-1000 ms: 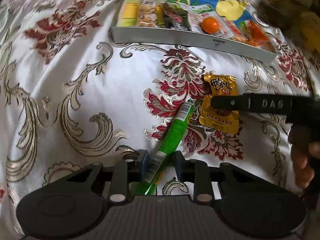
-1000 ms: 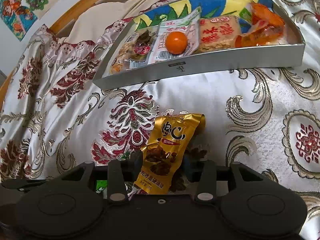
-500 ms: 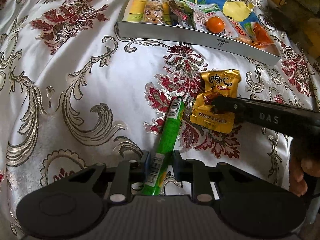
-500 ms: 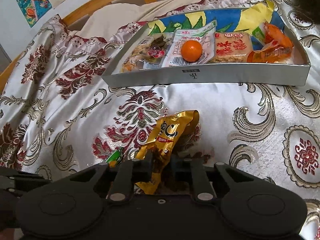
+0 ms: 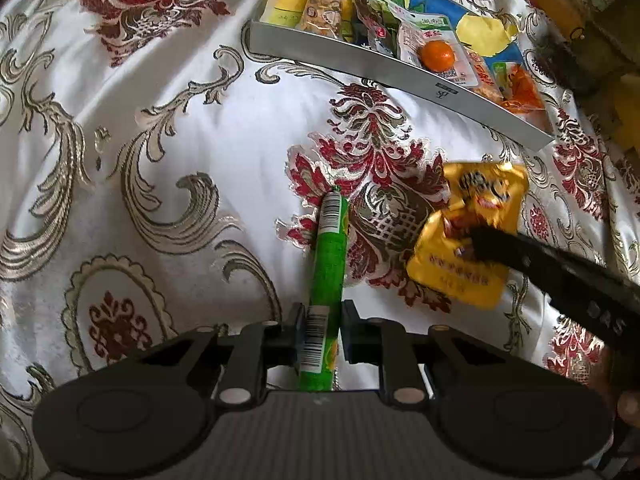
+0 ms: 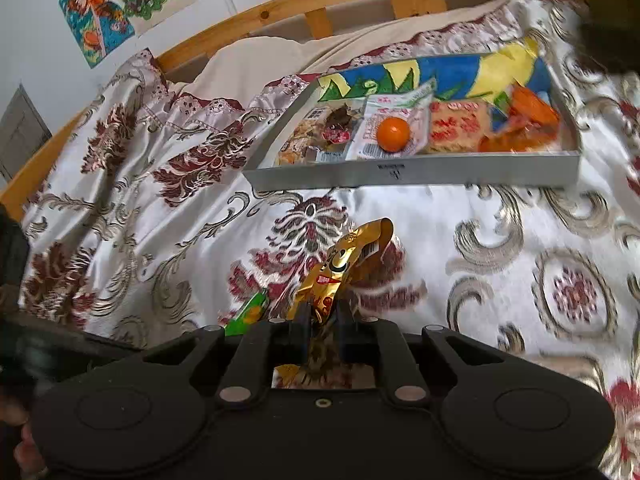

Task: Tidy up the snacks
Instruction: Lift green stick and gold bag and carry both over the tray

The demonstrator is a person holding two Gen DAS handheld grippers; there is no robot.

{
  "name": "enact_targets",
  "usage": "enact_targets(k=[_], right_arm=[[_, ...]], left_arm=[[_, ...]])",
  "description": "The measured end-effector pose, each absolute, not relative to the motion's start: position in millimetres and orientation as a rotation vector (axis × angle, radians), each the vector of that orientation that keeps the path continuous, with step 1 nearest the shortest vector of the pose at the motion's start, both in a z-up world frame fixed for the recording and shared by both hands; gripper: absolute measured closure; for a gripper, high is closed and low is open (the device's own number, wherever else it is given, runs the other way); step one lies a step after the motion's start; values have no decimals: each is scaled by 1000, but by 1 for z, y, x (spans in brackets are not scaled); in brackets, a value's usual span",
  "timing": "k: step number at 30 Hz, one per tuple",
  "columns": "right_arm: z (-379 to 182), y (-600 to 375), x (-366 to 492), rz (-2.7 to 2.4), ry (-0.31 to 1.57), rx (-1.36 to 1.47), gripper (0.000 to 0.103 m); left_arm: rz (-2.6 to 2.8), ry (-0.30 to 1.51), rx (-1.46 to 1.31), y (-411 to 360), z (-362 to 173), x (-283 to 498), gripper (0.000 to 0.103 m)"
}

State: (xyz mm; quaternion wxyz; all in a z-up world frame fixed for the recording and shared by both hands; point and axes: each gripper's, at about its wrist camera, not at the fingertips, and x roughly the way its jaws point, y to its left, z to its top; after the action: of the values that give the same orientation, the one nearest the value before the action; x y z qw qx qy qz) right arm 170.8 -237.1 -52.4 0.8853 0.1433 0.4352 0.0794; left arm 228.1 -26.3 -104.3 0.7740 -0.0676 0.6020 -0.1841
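left hand-held gripper (image 5: pixel 320 334): tilted steeply down, clenched on green snack stick (image 5: pixel 326 272)
right hand-held gripper (image 6: pixel 322 320): angled down, grasping gold snack packet (image 6: pixel 340 272)

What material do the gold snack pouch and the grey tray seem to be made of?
Gold snack pouch: probably metallised plastic film; it is glossy and crumples into sharp creases.
Grey tray: perhaps cardboard or thin metal; flat matt wall, sharp corners. I cannot tell which.

"DAS" marks the right hand-held gripper (image 5: pixel 476 240).
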Motion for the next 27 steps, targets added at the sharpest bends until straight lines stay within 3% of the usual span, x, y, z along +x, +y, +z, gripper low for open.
enact_targets(k=[20, 27], right_arm=[[-50, -244, 166, 145, 878, 334, 90], [-44, -244, 164, 143, 838, 345, 90]], left_arm=[[-420, 1289, -321, -15, -95, 223, 85], [-429, 1166, -302, -16, -76, 219, 85]])
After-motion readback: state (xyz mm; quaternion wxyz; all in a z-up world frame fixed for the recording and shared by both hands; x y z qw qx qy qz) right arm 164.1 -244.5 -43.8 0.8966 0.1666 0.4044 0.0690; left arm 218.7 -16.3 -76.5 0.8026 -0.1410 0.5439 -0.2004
